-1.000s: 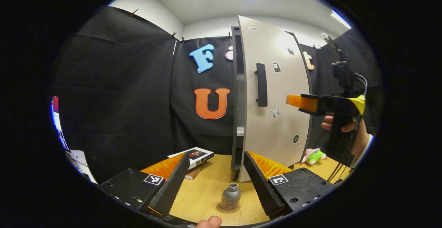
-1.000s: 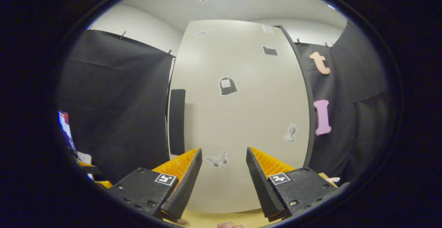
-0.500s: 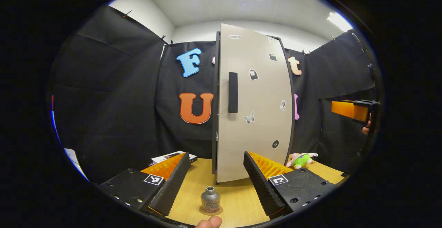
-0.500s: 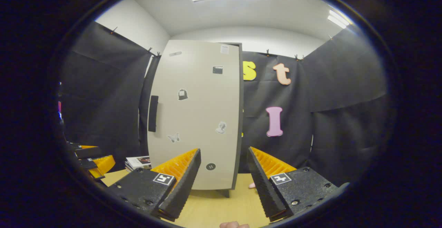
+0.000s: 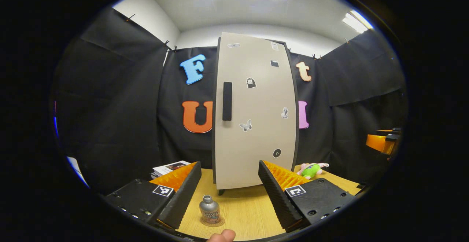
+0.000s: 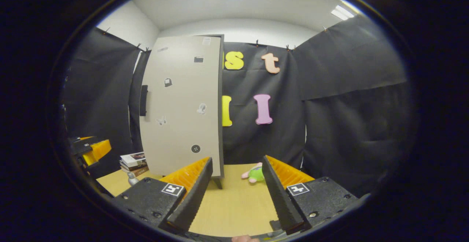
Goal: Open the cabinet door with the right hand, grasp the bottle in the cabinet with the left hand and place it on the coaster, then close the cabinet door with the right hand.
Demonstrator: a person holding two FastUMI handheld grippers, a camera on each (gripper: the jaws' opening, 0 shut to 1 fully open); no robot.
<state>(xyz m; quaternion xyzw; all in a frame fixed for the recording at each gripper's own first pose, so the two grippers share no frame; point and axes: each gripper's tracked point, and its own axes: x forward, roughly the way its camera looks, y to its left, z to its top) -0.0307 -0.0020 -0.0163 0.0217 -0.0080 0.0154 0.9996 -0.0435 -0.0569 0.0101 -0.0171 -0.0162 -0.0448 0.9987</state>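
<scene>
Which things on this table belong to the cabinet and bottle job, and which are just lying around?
Part of the job: cabinet door, shut; bottle standing on the coaster; left gripper and right gripper, both open.

Just lying about: stack of books; plush toy.

One cabinet [image 5: 254, 124] is counted, one bottle [image 5: 209, 209], one coaster [image 5: 212, 222], one soft toy [image 5: 311, 169], one stack of books [image 5: 169, 168]. Two hand-held grippers are noted: left hand-held gripper [image 5: 229, 194], right hand-held gripper [image 6: 237, 194].
</scene>
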